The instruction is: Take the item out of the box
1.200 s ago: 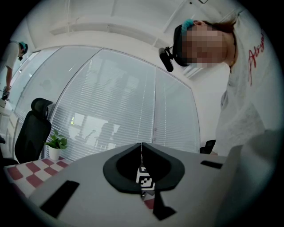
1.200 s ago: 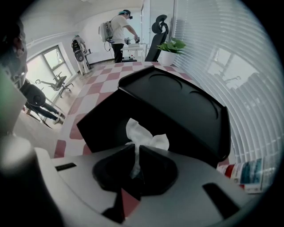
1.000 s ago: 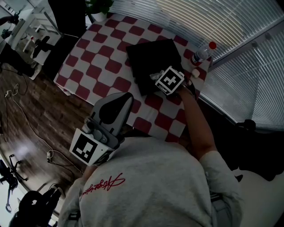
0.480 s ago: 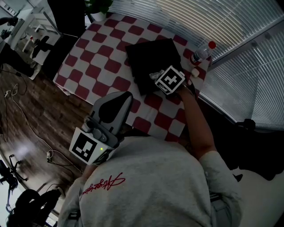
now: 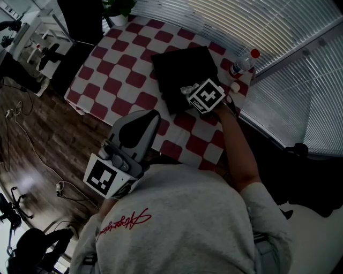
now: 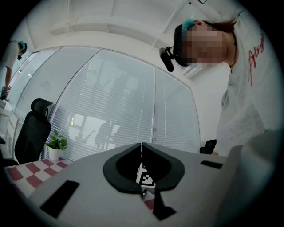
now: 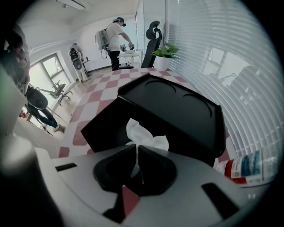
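A black box (image 5: 182, 72) lies on the red-and-white checked table (image 5: 120, 80). In the right gripper view a white tissue (image 7: 146, 138) sticks up from the box (image 7: 104, 128), in front of a black tray-like panel (image 7: 177, 106). My right gripper (image 7: 136, 150) is shut on that tissue, just above the box's near edge; the head view shows this gripper (image 5: 188, 91) at the box's right front corner. My left gripper (image 5: 154, 115) is held low by the person's body, off the table's near edge. Its jaws (image 6: 141, 146) meet with nothing between them.
A plastic bottle with a red cap (image 5: 243, 63) lies at the table's right edge by the window blinds, right of the box (image 7: 248, 166). A potted plant (image 5: 119, 10) stands at the far corner. Another person (image 7: 116, 42) and office chairs are beyond the table.
The right gripper has shifted very slightly up and to the right with the tissue still pinched. The left gripper has not moved.
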Action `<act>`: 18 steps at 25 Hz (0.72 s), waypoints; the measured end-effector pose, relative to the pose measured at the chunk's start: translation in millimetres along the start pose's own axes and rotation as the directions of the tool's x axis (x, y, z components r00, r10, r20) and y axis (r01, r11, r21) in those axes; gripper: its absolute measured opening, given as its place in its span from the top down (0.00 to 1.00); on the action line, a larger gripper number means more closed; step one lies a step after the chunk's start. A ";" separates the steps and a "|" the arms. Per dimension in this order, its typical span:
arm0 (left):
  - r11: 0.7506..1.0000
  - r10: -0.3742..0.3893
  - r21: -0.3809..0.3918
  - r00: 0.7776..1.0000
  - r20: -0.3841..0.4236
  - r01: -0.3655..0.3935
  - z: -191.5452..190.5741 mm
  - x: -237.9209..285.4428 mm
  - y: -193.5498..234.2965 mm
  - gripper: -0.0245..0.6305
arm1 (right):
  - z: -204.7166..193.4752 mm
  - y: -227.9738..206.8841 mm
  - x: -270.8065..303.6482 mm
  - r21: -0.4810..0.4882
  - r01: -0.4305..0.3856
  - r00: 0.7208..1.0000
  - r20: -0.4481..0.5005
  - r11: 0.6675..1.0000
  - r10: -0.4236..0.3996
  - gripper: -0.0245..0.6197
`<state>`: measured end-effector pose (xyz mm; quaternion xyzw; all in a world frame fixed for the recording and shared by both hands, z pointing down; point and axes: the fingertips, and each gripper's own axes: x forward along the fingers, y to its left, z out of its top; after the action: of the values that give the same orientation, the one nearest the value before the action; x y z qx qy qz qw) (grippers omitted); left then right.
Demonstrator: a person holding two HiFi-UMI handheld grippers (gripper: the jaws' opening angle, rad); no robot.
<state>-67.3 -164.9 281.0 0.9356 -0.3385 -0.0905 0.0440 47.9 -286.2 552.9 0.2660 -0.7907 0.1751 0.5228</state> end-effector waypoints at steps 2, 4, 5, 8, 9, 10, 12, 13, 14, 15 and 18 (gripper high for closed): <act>1.000 0.001 0.000 1.000 -0.001 -0.001 -0.4 -0.1 0.0 0.94 | 0.5 -1.3 -1.2 0.010 0.006 1.000 0.014 1.000 -0.006 0.92; 1.000 0.001 -0.001 1.000 -0.001 -0.001 -0.2 -0.1 0.0 0.93 | 0.3 -1.3 -2.0 0.017 0.007 1.000 0.023 1.000 -0.008 0.92; 1.000 0.001 -0.001 1.000 -0.001 -0.001 0.0 -0.1 -0.4 0.94 | 0.3 -1.2 -2.6 0.020 0.008 1.000 0.027 1.000 -0.008 0.92; 1.000 -0.002 0.002 1.000 -0.003 0.002 0.5 -0.2 -2.0 0.94 | 0.9 -1.1 -5.0 0.027 0.010 0.999 0.039 1.000 -0.011 0.92; 1.000 -0.003 0.003 1.000 -0.002 0.003 0.5 -0.3 -2.4 0.94 | 0.8 -1.1 -5.5 0.030 0.010 0.999 0.043 0.999 -0.011 0.92; 1.000 -0.003 0.003 1.000 -0.002 0.003 0.5 -0.3 -2.8 0.94 | 0.6 -1.3 -6.0 0.034 0.010 0.999 0.048 0.999 -0.012 0.92; 1.000 -0.002 0.004 1.000 -0.001 0.002 0.2 -0.4 -3.3 0.94 | 0.1 -1.5 -6.9 0.039 0.011 0.998 0.056 0.999 -0.013 0.92; 1.000 -0.001 0.004 1.000 0.000 0.001 0.2 -0.5 -3.6 0.94 | -0.1 -1.6 -7.4 0.040 0.011 0.998 0.059 0.999 -0.014 0.92; 1.000 -0.001 0.004 1.000 0.000 0.001 0.3 -0.7 -3.9 0.94 | 0.0 -1.5 -7.8 0.041 0.012 0.998 0.061 0.999 -0.014 0.92; 1.000 0.000 0.004 1.000 0.000 0.000 0.5 -0.8 -4.0 0.94 | 0.2 -1.4 -8.2 0.041 0.013 0.998 0.063 0.999 -0.015 0.92; 1.000 0.001 0.005 1.000 -0.002 -0.001 0.4 -1.1 -4.1 0.94 | 1.3 -1.9 -9.2 0.045 0.016 0.997 0.071 0.999 -0.020 0.92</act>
<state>-65.6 -161.1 280.1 0.9355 -0.3394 -0.0888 0.0420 51.0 -286.2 543.9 0.2907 -0.8025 0.1782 0.4896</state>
